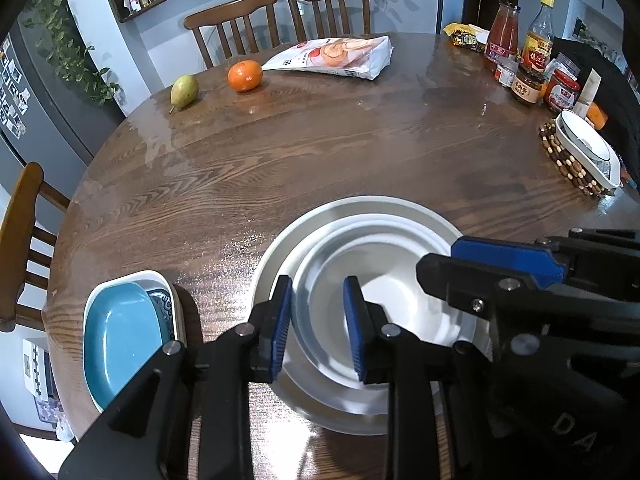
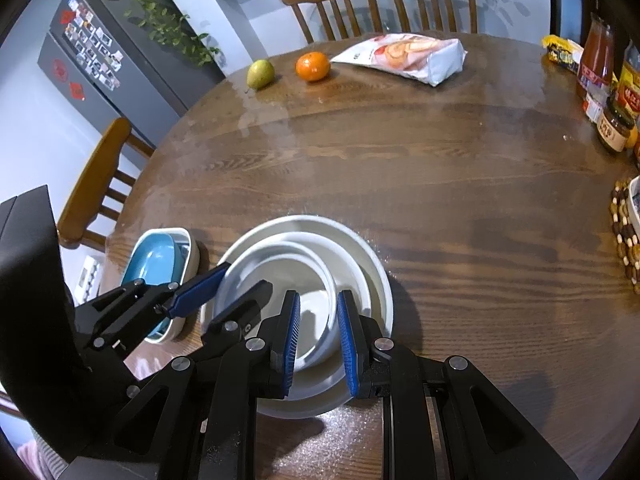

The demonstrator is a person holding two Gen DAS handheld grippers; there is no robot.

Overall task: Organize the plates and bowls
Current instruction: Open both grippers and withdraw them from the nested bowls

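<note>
Hiding the white bowl's (image 1: 384, 280) near rim: left hand-held gripper (image 1: 318, 326).

Plates (image 1: 360, 216): white
Dish (image 1: 120, 332): turquoise
Table (image 1: 320, 152): brown woodgrain
Gripper pads (image 1: 280, 328): blue
Fruit (image 1: 245, 76): orange
Pear (image 1: 185, 90): green

the right gripper (image 2: 318, 336) hangs over the near edge of a stack of 3 nested white dishes (image 2: 360, 256) on the round wooden worktop (image 2: 440, 184). its blue-padded jaws stand a little apart, straddling the rim of the innermost bowl (image 2: 316, 312); whether the pads press on it cannot be told. the left gripper (image 2: 224, 292) reaches in from the left over the stack's rim. beside the stack sits a white oblong dish (image 2: 192, 252) holding a blue dish (image 2: 154, 260). far off lie a pear (image 2: 260, 74), an orange (image 2: 313, 66) and a snack bag (image 2: 404, 58).
</note>
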